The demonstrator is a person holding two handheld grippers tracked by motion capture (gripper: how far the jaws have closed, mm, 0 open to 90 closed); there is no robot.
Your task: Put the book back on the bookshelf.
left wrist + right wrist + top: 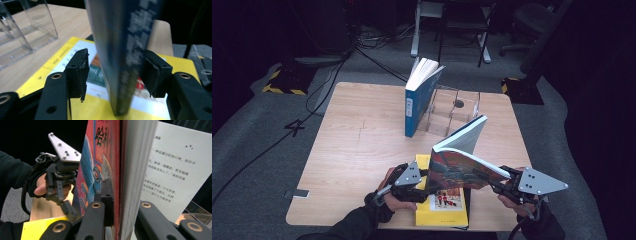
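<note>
Mid-handover of the colourful illustrated paperback book (462, 167), held tilted above the yellow book (441, 212) lying flat on the wooden tabletop (357, 145). Right claw (499, 182) clamped on its cover and pages; left claw (116, 73) part-open astride the spine, pads clear (no grip). Next, probably: carrying it to the clear acrylic rack (454, 112) beside the upright blue book (419, 100).

Both forearms low over the near edge: left gripper (424, 186) level, jaws parted and pressing nothing; right gripper (497, 181) level, jaws clamped tight.
</note>
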